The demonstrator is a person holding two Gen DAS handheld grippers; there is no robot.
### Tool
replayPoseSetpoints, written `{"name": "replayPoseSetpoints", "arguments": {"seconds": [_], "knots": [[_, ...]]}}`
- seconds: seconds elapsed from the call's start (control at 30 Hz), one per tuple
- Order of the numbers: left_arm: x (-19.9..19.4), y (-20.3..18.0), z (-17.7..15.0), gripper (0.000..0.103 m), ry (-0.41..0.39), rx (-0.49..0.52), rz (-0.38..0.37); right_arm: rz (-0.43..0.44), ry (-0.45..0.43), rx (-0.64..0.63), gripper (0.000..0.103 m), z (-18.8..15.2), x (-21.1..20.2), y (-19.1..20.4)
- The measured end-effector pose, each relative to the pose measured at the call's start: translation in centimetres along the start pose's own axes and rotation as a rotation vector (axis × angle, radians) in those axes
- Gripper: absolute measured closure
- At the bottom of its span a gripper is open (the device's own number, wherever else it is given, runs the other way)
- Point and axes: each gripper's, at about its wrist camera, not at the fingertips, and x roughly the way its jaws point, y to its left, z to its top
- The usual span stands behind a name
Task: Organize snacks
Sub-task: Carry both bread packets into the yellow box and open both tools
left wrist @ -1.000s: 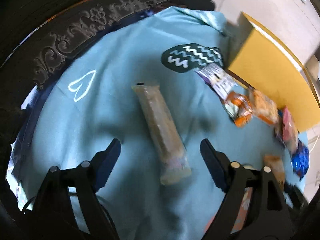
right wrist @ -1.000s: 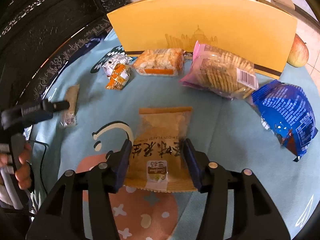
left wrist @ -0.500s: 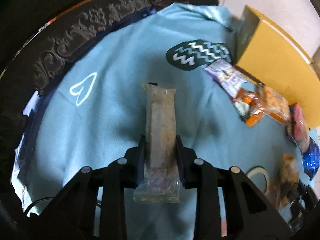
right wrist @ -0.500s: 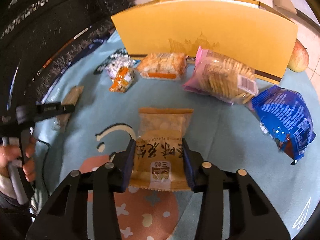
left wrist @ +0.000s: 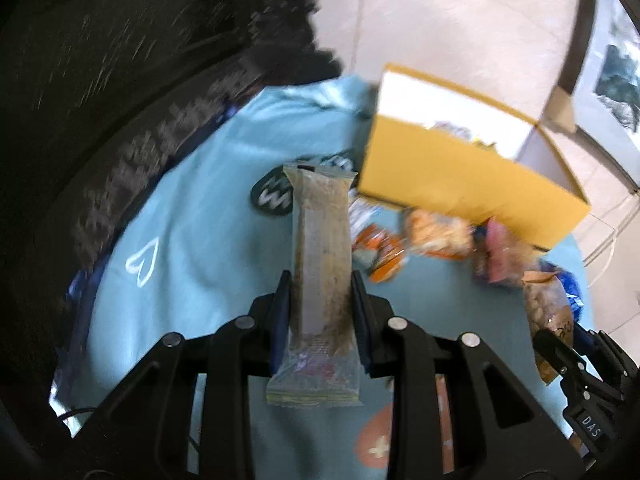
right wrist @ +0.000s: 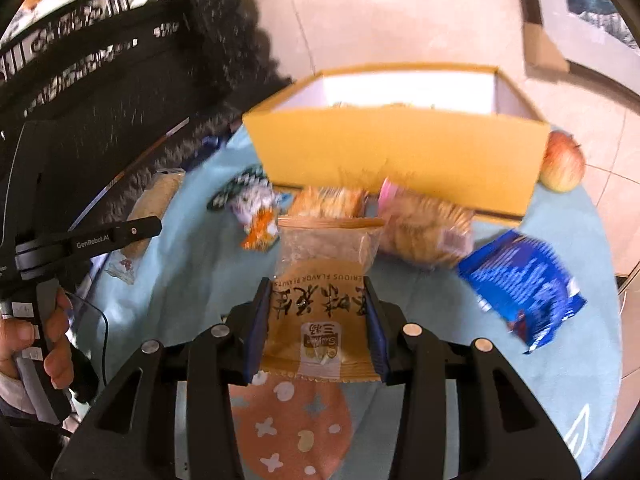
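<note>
Light blue cloth (right wrist: 200, 280) with small printed figures covers the round counter (left wrist: 224, 216), and dark carved furniture (left wrist: 100, 120) stands along its far left edge. A big yellow cardboard box (right wrist: 400, 156) with a white inside stands open at the back of the counter, and a red-yellow apple (right wrist: 562, 164) lies just beside its right corner. In front of the box lie a pink-edged pack of round crackers (right wrist: 428, 224), a blue snack bag (right wrist: 520, 292) more to the right, an orange-striped pack of crackers (right wrist: 328, 202), and two small wrappers, one white (right wrist: 256, 200) and one orange (right wrist: 260, 232).

The right tool (right wrist: 318, 328) grips a tan peanut snack bag (right wrist: 320, 304) at its lower half; its pads press on both sides, and the bag stands above the cloth, its clear top toward the box. The left tool (left wrist: 320, 316) grips a long cereal bar (left wrist: 322, 264) in a clear wrapper, also lifted off the cloth and pointing at the left corner of the box. Both tools have just closed on their snacks. In the right wrist view a hand (right wrist: 40, 344) holds the handle of the left tool.
</note>
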Motion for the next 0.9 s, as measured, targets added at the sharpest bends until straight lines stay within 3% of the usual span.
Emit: {"name": "replayPoseSetpoints", "arguments": {"seconds": [0.33,0.53,0.73,0.8,0.83,0.87,0.9], "knots": [[-1.6,-6.8,5.0,0.075,-0.070,0.117,-0.128,-0.083,-0.147,0.006,0.059,5.1,-4.2,-2.8],[0.3,-9.9,8.8,0.075,-0.068,0.152,-0.158,-0.136,-0.178,0.025,0.059,8.3,-2.7,-4.9],[4.4,-12.5,12.3,0.074,-0.059,0.188,-0.138,-0.182,-0.228,0.051,0.059,12.1,0.1,-7.2],[5.8,-13.7,13.8,0.051,-0.080,0.216,-0.135,-0.182,-0.233,0.075,0.057,13.6,1.8,-8.2],[6.1,-14.0,14.2,0.018,-0.101,0.219,-0.115,-0.191,-0.232,0.085,0.052,14.2,2.8,-8.8],[6.3,-14.2,14.7,0.005,-0.130,0.216,-0.090,-0.212,-0.232,0.081,0.045,14.6,3.5,-9.1],[6.3,-14.2,14.9,0.004,-0.158,0.202,-0.078,-0.238,-0.236,0.073,0.030,14.6,3.8,-9.0]]}}
